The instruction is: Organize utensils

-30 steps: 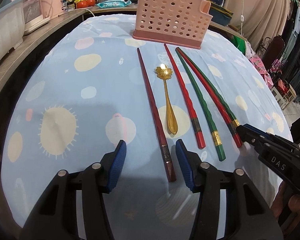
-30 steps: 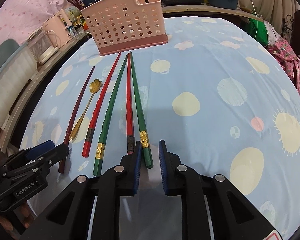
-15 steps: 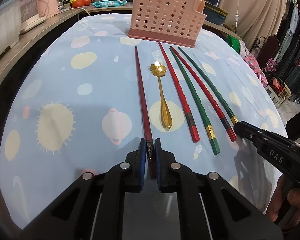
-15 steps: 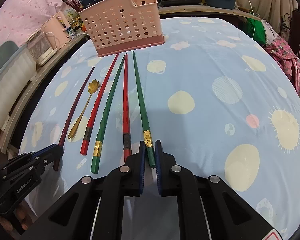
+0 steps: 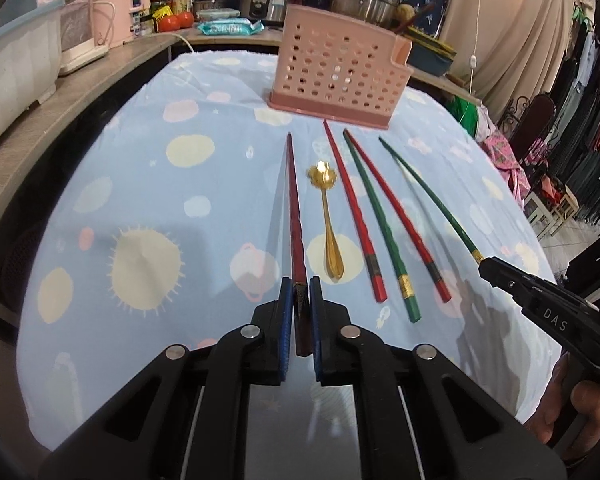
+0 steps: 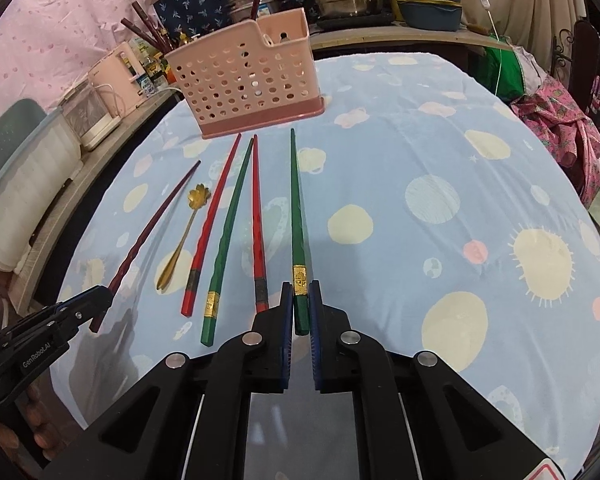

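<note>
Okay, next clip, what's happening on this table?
A person is sorting utensils with two handheld grippers. The left gripper is shut on a dark red chopstick; the right gripper is shut on a green chopstick. A gold spoon and three more chopsticks lie before the pink holder.

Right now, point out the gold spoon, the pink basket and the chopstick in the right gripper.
gold spoon (image 5: 327, 216), left wrist view, mid-handle.
pink basket (image 6: 240, 80), right wrist view, front wall.
green chopstick (image 6: 298, 220), right wrist view, mid-shaft.

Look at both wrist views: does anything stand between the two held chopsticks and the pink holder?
Nothing visible does. The left gripper holds the dark red chopstick, the right gripper the green chopstick; only bare tablecloth lies before the pink holder.
</note>
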The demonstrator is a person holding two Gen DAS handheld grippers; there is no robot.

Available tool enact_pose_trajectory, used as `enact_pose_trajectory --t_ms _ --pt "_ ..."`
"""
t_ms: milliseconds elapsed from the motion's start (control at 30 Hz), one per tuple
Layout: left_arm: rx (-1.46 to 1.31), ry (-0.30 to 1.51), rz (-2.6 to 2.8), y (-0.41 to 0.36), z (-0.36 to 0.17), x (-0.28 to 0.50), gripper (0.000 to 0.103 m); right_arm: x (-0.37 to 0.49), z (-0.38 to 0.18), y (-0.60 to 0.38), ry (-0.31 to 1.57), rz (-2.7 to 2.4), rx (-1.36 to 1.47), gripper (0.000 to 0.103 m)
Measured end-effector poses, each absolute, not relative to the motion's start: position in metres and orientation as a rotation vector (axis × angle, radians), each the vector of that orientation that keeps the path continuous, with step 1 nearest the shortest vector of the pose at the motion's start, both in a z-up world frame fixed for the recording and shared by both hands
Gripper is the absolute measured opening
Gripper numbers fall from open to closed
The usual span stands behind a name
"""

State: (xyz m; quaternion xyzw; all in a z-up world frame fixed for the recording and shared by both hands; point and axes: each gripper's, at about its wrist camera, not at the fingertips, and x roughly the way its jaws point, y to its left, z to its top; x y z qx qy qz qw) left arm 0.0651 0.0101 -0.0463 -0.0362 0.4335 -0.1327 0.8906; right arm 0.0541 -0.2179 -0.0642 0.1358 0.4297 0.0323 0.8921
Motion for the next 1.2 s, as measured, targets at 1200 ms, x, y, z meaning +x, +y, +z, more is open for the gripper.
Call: enact_pose_trajectory --t_ms 1200 --pt "-0.066 0.926 -0.196 0.041 -0.071 0.084 0.038 0.046 0.003 -0.249 0.752 0.092 0.429 0.007"
